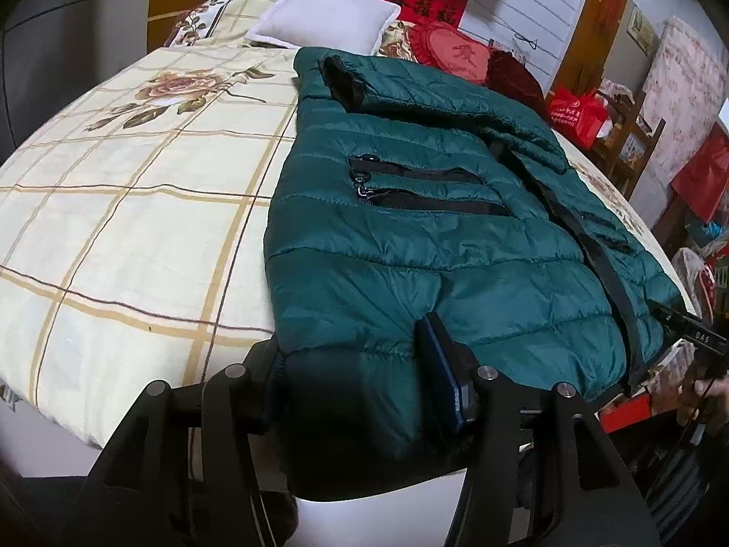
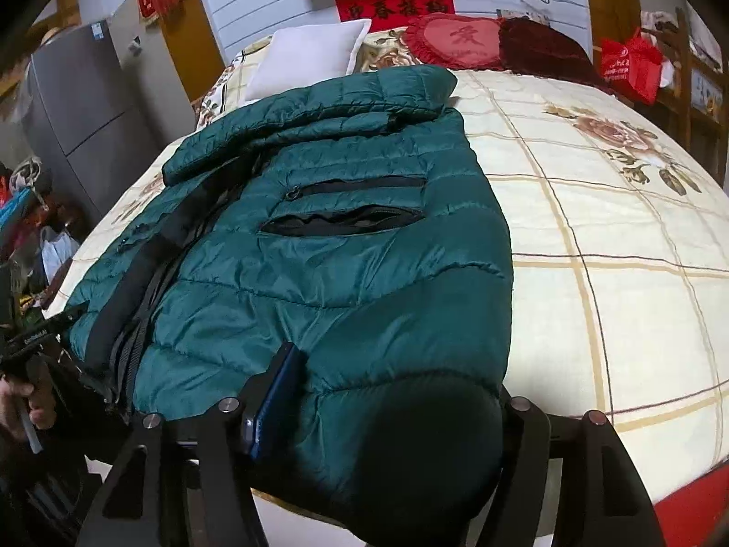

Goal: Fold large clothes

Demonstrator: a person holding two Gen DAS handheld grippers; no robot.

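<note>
both tongs, left (image 1: 355,378) and right (image 2: 392,392), pinch the hem corners of a green quilted puffer jacket (image 1: 410,209) lying zipper-up on the floral bed (image 1: 136,209), sleeves folded in. likely light, puffy and slippery; the bunched hem corners give the surest hold.

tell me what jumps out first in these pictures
A green puffer jacket lies spread across a bed with a checked, flowered cover. Each hand-held gripper, left and right, grips its near hem. At the head sit a white pillow and a red heart cushion.
</note>
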